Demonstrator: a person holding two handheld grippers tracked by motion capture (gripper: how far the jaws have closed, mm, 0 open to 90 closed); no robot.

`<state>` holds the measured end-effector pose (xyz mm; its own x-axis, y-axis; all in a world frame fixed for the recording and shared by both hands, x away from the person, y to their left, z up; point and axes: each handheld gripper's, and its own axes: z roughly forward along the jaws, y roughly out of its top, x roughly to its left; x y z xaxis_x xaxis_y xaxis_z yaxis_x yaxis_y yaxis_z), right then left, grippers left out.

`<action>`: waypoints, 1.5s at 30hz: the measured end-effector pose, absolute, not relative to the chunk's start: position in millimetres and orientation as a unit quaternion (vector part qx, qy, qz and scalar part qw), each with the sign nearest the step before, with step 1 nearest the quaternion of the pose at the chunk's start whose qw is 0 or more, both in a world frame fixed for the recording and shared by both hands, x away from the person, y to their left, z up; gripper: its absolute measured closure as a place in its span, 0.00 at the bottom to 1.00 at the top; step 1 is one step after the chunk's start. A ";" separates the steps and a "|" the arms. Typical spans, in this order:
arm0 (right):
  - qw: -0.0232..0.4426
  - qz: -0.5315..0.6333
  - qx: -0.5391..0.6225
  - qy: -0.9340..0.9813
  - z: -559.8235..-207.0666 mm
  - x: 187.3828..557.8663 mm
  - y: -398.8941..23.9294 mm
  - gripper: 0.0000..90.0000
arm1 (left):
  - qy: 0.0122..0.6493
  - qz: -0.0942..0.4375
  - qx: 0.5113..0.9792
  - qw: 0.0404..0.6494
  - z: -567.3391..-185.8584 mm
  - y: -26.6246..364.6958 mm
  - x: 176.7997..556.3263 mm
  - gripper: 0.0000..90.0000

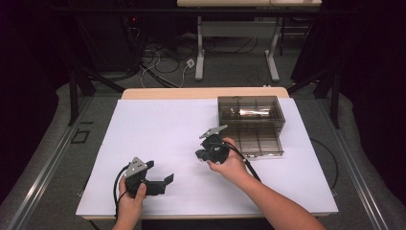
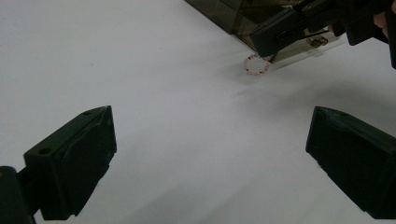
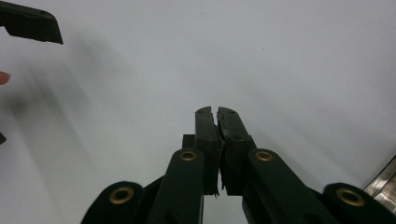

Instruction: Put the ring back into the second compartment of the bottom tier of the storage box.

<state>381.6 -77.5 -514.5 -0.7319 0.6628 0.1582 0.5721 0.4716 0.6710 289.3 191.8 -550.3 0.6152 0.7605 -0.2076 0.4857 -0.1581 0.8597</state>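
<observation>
Resting surface: lying under both claws, a white sheet-covered table [image 1: 158,124] is seen, with a wooden edge at its far side.
Left claw: the left gripper [image 1: 160,183] is held low over the near left part of the sheet; its two black jaws are spread wide, with nothing between them.
Right claw: the right gripper [image 1: 205,154] is held near the middle of the sheet, its jaws pressed together; whether anything thin is pinched between them cannot be told.
Bracelet: a small ring of pink beads [image 2: 257,65] lies flat on the sheet, well ahead of the left claw and just below the right claw, as seen in the left gripper view.
Box: a smoky transparent plastic organiser box with compartments [image 1: 251,125] stands just beyond the right claw, its lid raised at the back.
Bracelet and box: the bead ring lies just beside the near edge of the box, outside it.
</observation>
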 end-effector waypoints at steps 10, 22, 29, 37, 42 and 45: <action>0.067 0.388 0.360 0.846 -505.7 377.5 -85.1 0.98 | 0.416 0.139 0.749 0.496 -550.4 191.8 289.4 0.02; 0.074 0.411 0.363 0.833 -497.7 372.8 -98.2 0.98 | 0.419 0.137 0.747 0.497 -550.7 191.1 289.2 0.02; 0.084 0.427 0.361 0.825 -494.2 369.4 -105.4 0.98 | 0.419 0.134 0.748 0.497 -550.6 191.4 289.2 0.02; 0.085 0.431 0.366 0.820 -487.7 365.0 -115.2 0.98 | 0.419 0.134 0.748 0.496 -550.8 191.2 289.3 0.02; 0.085 0.435 0.370 0.816 -485.8 363.7 -121.4 0.98 | 0.419 0.134 0.749 0.496 -550.9 191.3 289.3 0.02; 0.088 0.442 0.370 0.813 -485.1 362.4 -125.6 0.98 | 0.420 0.134 0.748 0.496 -550.9 191.4 289.4 0.02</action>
<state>362.4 -125.6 -485.1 -0.7104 0.6795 0.1835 0.5236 0.3360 0.7829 289.4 191.4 -550.9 0.6122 0.7606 -0.2162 0.4957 -0.1562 0.8543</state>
